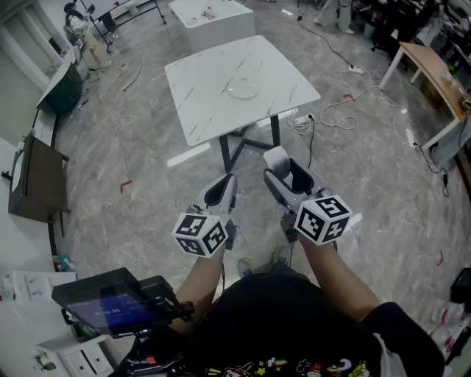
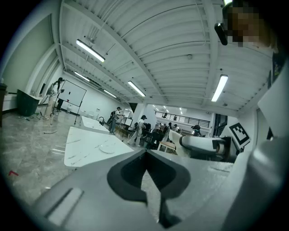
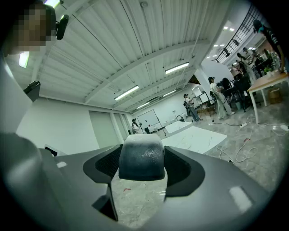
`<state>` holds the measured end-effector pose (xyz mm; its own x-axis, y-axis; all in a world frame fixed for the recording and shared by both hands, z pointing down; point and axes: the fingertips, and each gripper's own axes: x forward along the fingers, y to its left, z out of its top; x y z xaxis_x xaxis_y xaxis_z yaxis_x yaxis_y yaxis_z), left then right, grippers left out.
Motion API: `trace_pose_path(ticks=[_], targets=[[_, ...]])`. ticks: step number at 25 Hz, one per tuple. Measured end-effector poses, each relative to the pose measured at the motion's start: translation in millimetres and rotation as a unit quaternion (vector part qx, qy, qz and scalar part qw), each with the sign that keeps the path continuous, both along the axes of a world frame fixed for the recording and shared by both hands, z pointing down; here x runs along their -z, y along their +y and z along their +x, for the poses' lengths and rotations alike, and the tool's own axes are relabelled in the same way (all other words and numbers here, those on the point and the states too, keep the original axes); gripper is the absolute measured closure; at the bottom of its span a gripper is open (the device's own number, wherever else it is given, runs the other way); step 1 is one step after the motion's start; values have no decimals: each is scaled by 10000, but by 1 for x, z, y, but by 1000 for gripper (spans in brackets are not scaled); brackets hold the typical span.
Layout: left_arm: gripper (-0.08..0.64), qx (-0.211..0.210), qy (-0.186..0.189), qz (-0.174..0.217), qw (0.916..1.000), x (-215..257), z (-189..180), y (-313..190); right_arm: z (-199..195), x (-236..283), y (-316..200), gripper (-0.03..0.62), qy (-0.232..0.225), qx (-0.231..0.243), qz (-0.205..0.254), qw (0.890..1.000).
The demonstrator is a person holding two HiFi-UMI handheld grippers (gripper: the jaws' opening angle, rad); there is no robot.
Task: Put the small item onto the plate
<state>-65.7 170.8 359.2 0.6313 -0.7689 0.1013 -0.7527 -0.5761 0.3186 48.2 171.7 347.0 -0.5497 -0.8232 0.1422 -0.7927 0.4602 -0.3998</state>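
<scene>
A clear glass plate (image 1: 243, 90) rests near the middle of the white marble table (image 1: 206, 110), well ahead of both grippers. My right gripper (image 1: 280, 168) is held over the floor in front of the table, shut on a small rounded whitish-grey item (image 1: 276, 156). The right gripper view shows that item (image 3: 142, 158) wedged between the pads, with the table (image 3: 198, 137) far beyond. Beside it my left gripper (image 1: 223, 186) is shut and empty. In the left gripper view its jaw tips meet (image 2: 146, 153), and the plate (image 2: 107, 149) lies on the table (image 2: 83, 146) in the distance.
A white block table (image 1: 213, 20) stands behind the marble one. A wooden desk (image 1: 436, 70) is at the right, with cables (image 1: 335, 114) on the floor. A dark cabinet (image 1: 35, 180) lines the left wall. A tablet device (image 1: 118, 302) sits at the bottom left. People stand far off.
</scene>
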Motion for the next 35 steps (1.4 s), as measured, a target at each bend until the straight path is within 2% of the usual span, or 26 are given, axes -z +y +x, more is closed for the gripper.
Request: trace_pose_path(ticks=[18,25,35], targets=[[559,-21,-4,-55,10000,4,8,-5,1,2,-3,265,324,-54,87,9994],[559,78,-36,-76,9999,1,37,-13,25,-3,-15,265,315,111,73,9994],[559,453,12,-142,9989,-15,90,-39,69,-24,-48,265,325,542,3,9980]])
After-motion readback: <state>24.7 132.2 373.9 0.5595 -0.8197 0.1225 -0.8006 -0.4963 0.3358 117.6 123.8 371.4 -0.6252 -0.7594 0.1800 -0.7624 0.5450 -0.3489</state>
